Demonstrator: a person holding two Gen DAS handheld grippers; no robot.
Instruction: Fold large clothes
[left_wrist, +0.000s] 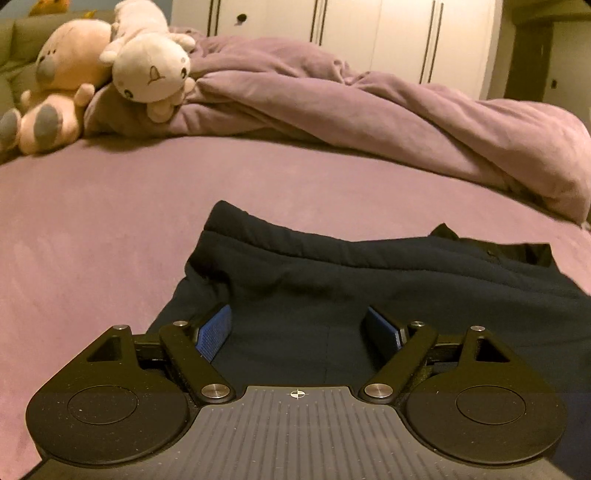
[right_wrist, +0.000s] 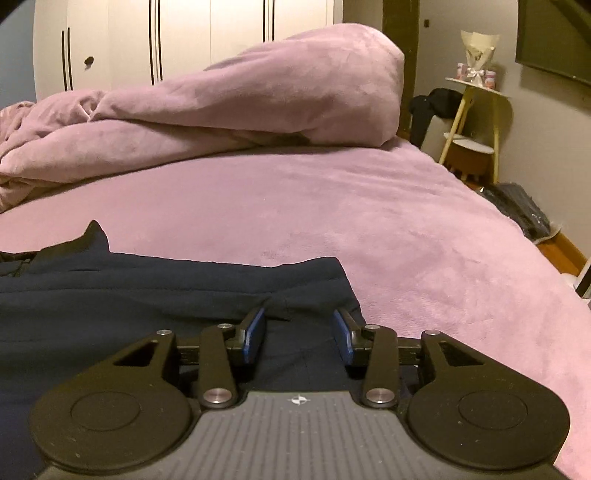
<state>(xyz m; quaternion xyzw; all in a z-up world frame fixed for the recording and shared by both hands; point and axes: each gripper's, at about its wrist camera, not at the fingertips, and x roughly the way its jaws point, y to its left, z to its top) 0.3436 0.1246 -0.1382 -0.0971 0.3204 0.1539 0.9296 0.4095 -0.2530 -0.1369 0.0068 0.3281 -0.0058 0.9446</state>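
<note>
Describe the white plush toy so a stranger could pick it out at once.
Start at the purple bed and go to the crumpled duvet at its far side. The white plush toy lies at the duvet's left end, against a pink plush; it alone is white, with a stitched face.

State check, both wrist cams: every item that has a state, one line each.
left gripper: open, jaws wide, over the fabric, nothing pinched.
right gripper: open, jaws apart, narrower gap, nothing pinched.
dark navy garment: flat on the bed, partly folded.
duvet: bunched up at the far side.
wardrobe doors: closed.
plush toys: lying tipped against the duvet.
</note>
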